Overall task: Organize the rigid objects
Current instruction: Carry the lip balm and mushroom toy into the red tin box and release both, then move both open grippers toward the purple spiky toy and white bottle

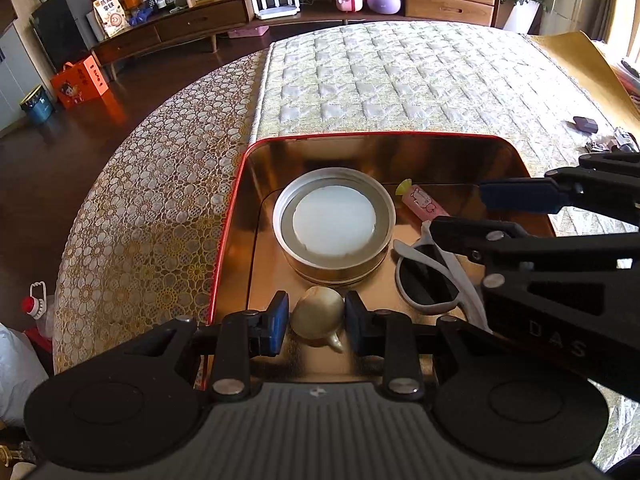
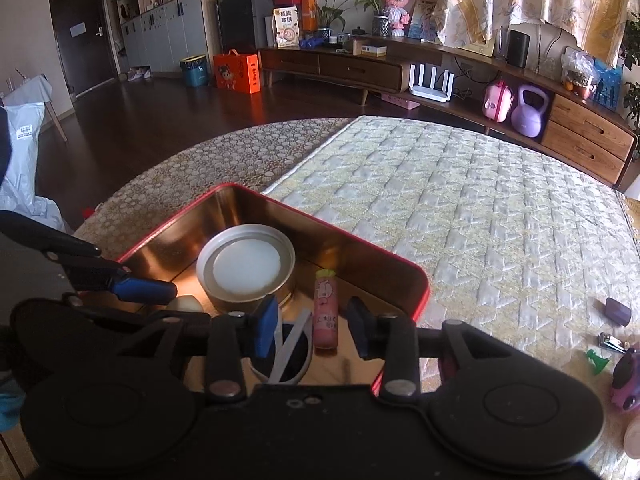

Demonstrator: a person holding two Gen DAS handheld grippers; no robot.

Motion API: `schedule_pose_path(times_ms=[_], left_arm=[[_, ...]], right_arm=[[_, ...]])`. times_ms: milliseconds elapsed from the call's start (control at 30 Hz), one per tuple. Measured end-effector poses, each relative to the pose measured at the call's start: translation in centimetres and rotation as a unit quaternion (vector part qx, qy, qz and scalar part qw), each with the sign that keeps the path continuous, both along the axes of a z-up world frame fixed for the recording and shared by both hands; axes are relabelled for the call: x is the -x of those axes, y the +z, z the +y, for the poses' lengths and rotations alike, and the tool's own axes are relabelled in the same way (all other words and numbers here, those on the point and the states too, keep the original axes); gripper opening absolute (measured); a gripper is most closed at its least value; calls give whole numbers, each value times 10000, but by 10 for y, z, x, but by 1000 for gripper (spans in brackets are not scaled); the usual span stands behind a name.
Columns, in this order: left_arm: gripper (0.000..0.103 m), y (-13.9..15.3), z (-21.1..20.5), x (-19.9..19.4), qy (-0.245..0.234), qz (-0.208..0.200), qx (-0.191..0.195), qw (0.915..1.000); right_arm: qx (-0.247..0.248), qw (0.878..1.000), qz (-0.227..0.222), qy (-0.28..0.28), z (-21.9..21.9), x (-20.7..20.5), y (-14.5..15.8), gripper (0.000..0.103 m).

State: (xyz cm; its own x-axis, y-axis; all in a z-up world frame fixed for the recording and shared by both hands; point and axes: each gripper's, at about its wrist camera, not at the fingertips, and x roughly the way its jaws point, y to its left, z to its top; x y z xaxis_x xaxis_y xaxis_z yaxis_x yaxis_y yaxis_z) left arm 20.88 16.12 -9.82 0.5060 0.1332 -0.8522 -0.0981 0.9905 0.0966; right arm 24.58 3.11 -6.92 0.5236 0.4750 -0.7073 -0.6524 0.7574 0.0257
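**A:** Where does the gold teapot-shaped piece (image 1: 318, 318) sit?

**B:** In the red-rimmed tin box (image 1: 240, 184), at the six o'clock end of its gold floor in the left wrist view. The left gripper (image 1: 316, 322) holds it: the blue pads (image 1: 280, 320) press its sides at nine and three o'clock, and its little spout points toward five o'clock.

**A:** What lies around it?

**B:** At twelve o'clock from it stands a round tin with a white disc in its top (image 1: 334, 226). At two o'clock lie white-framed sunglasses (image 1: 428, 280), dark lenses up. Beyond them, at one o'clock, is a pink tube with a cartoon print and a yellow-green tip (image 1: 424, 202).

**A:** And the right gripper (image 2: 312, 328)?

**B:** Its jaws stand apart and grip nothing. In its own view the pink tube (image 2: 325, 312) lies between the fingers without touching either pad, and one sunglasses arm (image 2: 290, 344) slants up just beside the blue pad at nine o'clock. In the left view that gripper (image 1: 460, 212) reaches in from three o'clock, over the sunglasses.

**A:** Outside the box?

**B:** It rests on a quilted mattress (image 2: 460, 208) where that meets a lace-patterned cover (image 1: 140, 200). At four o'clock in the right view small items lie well apart: a dark purple block (image 2: 618, 311), a nail clipper (image 2: 612, 345), a green plastic piece (image 2: 597, 360) and a pink-purple toy (image 2: 628, 380).
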Motion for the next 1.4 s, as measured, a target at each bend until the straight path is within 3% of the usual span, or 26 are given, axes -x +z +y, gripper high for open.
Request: schedule_pose_path(times_ms=[200,267,333,367,600,733,1033,1167,1400], left_arm=[[32,12,-6,9,-22,-128,-22,9999],[40,17,-8,13,-8,-180,-59,9998],[55,21,-9,17,31,-250,-86,9996],[57,23,-10,19,29,-291,-63,9996],[58,39,-18,31,20,-439,-12,9990],[65,46,-24,40,-18,-550,-3,9985],[65,62,-47,60,-160,-745,98,9970],[75,65,-58,67,-221,-831,246,9960],[76,69,-86,70,-378,-928,383,9942]], right_arm=[[-177,9998,-3,-60,-11,12,14,40],[-209,9997,-35,-97,-16,16,18,40],[-270,9995,-28,-132,-20,19,23,41],[-303,9994,-20,-155,-23,20,24,43],[-473,9987,-68,-194,-39,37,36,52],[-629,9978,-113,-201,-52,49,45,58],[-879,9953,-233,-338,-87,75,59,71],[-962,9941,-273,-411,-104,84,62,77],[-1065,9911,-360,-719,-138,96,63,90]])
